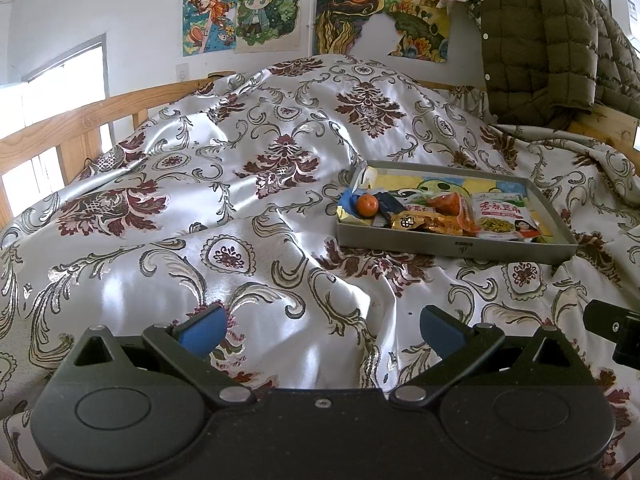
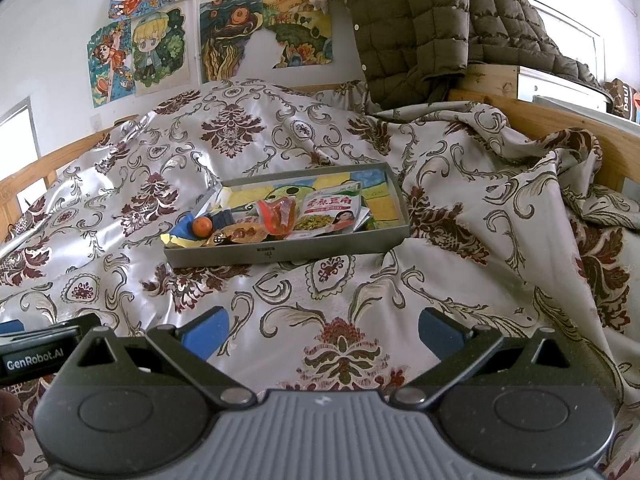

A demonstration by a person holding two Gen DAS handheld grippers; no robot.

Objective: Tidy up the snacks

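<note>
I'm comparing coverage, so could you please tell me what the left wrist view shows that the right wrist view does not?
Only the left view shows the bright window beside the wooden rail. Only the right view shows the GenRobot.AI label and the bunched cloth on the right. Both show the tray of snacks with the orange ball, the jacket, and open, empty grippers: left, right.
</note>
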